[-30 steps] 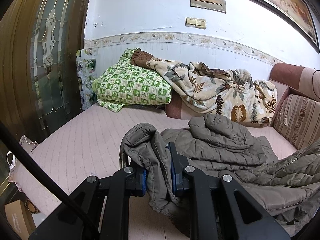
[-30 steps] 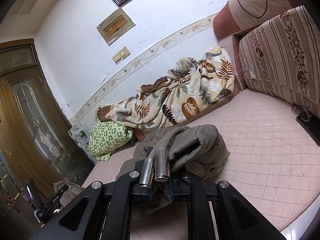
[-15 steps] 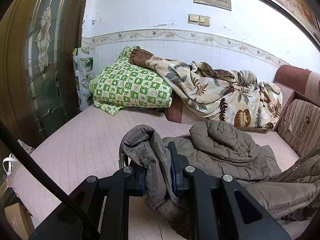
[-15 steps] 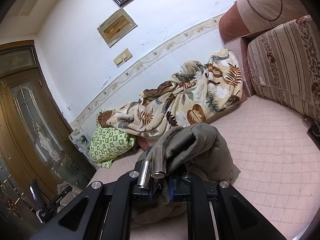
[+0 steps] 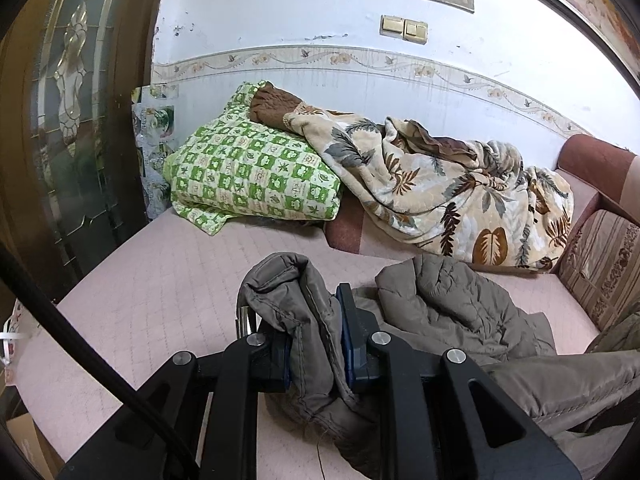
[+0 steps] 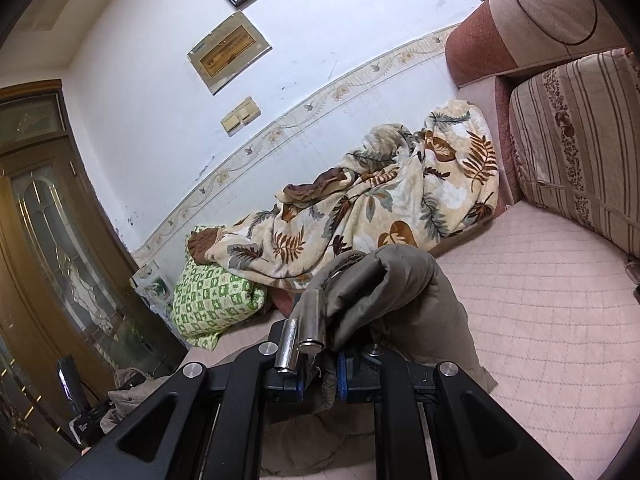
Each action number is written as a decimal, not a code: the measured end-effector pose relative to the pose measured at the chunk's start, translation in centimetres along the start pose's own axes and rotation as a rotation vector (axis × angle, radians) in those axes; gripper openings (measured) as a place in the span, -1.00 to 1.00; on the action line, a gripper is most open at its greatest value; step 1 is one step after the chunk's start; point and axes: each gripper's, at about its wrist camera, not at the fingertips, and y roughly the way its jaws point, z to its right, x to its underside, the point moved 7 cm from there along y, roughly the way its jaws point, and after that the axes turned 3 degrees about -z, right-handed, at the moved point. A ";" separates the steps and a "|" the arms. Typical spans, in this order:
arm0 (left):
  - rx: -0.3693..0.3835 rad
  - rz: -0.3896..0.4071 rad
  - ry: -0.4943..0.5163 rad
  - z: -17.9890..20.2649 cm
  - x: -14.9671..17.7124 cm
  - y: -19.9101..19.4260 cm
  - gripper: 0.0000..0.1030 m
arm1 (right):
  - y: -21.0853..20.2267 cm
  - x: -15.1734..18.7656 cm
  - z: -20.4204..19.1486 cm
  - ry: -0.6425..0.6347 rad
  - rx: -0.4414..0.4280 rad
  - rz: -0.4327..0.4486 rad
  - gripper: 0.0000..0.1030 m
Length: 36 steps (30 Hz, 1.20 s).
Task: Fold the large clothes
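Both grippers are clamped on the grey-brown quilted padded jacket [image 5: 452,304], whose bulk lies crumpled on the pink quilted sofa seat [image 5: 160,280]. The left gripper [image 5: 316,344] has its fingers nearly closed on a bunched edge; the right gripper [image 6: 320,364] is pinched tight on another lifted fold. Judged step: carrying two gripped edges across to make a fold. The next move calls for laying them down evenly on the jacket's body, clear of the leaf-patterned cream blanket [image 5: 432,184], before releasing.

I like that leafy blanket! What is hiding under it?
The leafy blanket drapes over a reddish cushion, and its brown corner lies on the green checked pillow. Whatever else lies beneath stays covered.
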 end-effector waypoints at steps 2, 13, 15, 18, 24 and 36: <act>0.006 -0.017 -0.009 0.3 -0.6 1.4 -0.64 | 1.0 -0.4 0.3 0.007 0.002 -0.003 -0.76; 0.031 -0.160 -0.092 0.7 -3.2 9.6 -0.62 | 8.9 -4.1 1.5 0.024 0.051 -0.057 -0.76; 0.041 -0.199 -0.108 0.8 -3.4 11.3 -0.61 | 10.9 -4.4 2.3 0.035 0.063 -0.077 -0.76; 0.048 -0.267 -0.130 0.9 -3.7 14.5 -0.60 | 13.8 -4.6 3.5 0.049 0.085 -0.106 -0.76; 0.025 -0.361 -0.139 1.5 -3.9 20.3 -0.60 | 19.0 -4.7 5.7 0.040 0.147 -0.158 -0.76; -0.041 -0.470 -0.116 2.4 -2.7 29.5 -0.49 | 28.1 -1.7 12.7 0.099 0.259 -0.269 -0.76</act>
